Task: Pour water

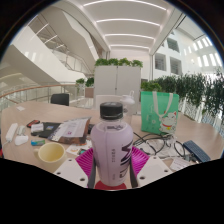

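Currently the claw (111, 172) pinches the bottle (112, 145) upright, cap on, its pink pads pressing both sides, above the worktop (60, 112), yellow bowl (50, 152) just left of it, probably for carrying.

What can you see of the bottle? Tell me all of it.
The bottle is clear plastic with a black screw cap and a pale label band around its middle. It stands upright between the gripper jaws, whose pink pads press its lower sides. Cap is on; liquid level cannot be told. A table with clutter lies beyond.
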`<state>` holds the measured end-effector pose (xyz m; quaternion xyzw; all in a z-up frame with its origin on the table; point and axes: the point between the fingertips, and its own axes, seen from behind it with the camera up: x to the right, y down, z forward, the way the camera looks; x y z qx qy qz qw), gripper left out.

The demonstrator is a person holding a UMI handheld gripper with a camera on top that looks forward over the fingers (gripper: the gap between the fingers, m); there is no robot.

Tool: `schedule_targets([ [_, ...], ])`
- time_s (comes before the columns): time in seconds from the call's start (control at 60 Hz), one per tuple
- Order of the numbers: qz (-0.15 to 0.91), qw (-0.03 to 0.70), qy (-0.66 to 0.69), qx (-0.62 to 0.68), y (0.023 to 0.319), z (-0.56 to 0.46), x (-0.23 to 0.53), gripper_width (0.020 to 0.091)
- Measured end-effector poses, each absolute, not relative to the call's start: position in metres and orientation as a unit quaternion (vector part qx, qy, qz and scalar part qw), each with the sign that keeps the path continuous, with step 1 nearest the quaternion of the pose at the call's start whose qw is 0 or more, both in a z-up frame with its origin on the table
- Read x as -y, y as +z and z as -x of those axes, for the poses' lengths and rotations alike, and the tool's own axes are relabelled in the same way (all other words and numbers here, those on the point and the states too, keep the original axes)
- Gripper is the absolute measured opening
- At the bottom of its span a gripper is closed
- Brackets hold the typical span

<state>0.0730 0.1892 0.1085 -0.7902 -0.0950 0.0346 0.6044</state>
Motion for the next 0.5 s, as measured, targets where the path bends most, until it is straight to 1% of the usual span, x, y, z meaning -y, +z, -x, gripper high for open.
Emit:
schedule_targets([
  [0.05,0.797,0.594,0.042,0.096,0.096,-0.078,-0.19,0.049],
  [0.067,0.799,0.592,0.047,0.094,0.082,-0.078,-0.189,0.049],
  [0.083,0.802,0.588,0.052,0.093,0.077,-0.078,-0.188,0.0489],
  [0.1,0.802,0.588,0.059,0.091,0.05,-0.075,-0.189,0.0489],
  [0.117,0.805,0.582,0.061,0.093,0.065,-0.078,-0.185,0.049],
  [0.183,0.816,0.566,0.07,0.097,0.053,-0.081,-0.179,0.049],
  [0.2,0.818,0.563,0.07,0.099,0.049,-0.081,-0.175,0.0501],
  [0.217,0.809,0.575,0.076,0.098,0.043,-0.078,-0.184,0.05],
  [0.233,0.807,0.578,0.076,0.097,0.048,-0.078,-0.179,0.0498],
  [0.25,0.808,0.576,0.079,0.095,0.042,-0.079,-0.178,0.0501],
  [0.367,0.807,0.576,0.09,0.092,0.042,-0.079,-0.179,0.0501],
  [0.417,0.809,0.573,0.087,0.095,0.043,-0.079,-0.179,0.0526],
  [0.5,0.826,0.551,0.077,0.094,0.039,-0.081,-0.174,0.0591],
])
